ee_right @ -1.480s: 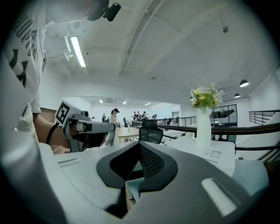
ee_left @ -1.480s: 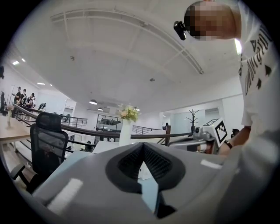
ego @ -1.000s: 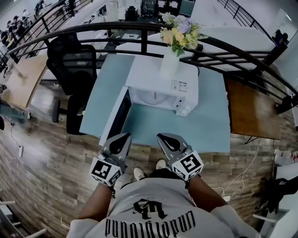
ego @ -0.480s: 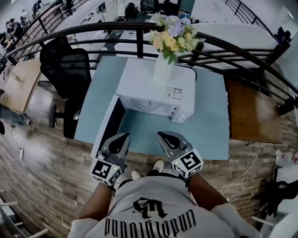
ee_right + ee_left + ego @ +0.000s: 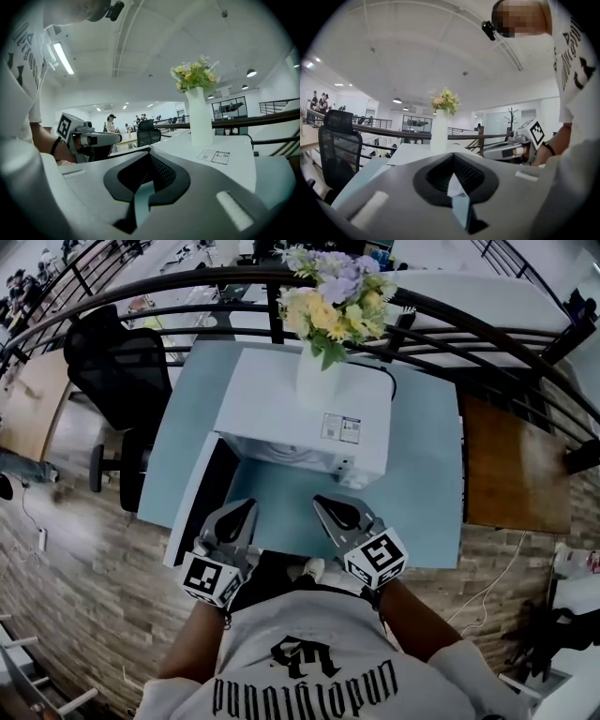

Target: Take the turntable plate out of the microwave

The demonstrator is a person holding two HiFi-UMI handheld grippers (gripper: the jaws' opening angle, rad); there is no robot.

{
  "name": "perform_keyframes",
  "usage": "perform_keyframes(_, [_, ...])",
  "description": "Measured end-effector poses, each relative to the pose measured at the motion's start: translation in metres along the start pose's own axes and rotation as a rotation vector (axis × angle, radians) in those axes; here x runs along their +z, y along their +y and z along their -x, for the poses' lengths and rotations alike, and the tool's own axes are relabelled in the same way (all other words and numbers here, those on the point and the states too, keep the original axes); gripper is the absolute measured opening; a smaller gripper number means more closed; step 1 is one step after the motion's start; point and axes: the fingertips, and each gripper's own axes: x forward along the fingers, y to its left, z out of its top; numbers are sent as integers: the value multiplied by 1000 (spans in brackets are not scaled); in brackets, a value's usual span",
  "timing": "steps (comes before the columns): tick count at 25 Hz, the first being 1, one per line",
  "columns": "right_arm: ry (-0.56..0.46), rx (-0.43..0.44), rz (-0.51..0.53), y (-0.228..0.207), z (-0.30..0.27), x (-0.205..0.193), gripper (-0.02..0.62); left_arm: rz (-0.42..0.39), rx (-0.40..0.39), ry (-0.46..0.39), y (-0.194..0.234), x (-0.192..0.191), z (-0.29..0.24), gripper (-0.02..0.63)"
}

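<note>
**Though shut and empty, poised at table's near edge**

Pale blue table [image 5: 422,502] on wood-plank floor [image 5: 84,587], backed by dark railing [image 5: 274,320]; black chair [image 5: 117,367] off left edge. White microwave [image 5: 281,399] at middle, vase [image 5: 317,381] of flowers on top, door [image 5: 202,498] swung wide toward near-left corner. Bare tabletop before cavity and along right edge. Left gripper [image 5: 242,512] and right gripper [image 5: 328,507] pressed together, pinching nothing, just over near edge. Plate [image 5: 281,452] inside cavity, pale, mostly hidden under roof.

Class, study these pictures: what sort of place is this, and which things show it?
Probably an open-plan office, perhaps on a railed upper level: a black office chair stands beside a pale blue table, a curved black railing runs behind it, and people stand among desks beyond.
</note>
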Motion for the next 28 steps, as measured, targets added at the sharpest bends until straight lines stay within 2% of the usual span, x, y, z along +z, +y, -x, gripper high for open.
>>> perform_keyframes(13, [71,-36,-177,-43,-68,-57,2,27,-26,64,49,-41,-55,49])
perform_keyframes(15, [82,-35,-199,-48,-79,-69,34,47,-28,66,57,-49,-60,49])
perform_keyframes(19, [121,-37,-242,-56,-98,-98,46,63,-34,80,68,-60,-67,49])
perform_keyframes(28, [145,-87,-464,-79,-126,-152,67,104,-27,100,87,-95,-85,49])
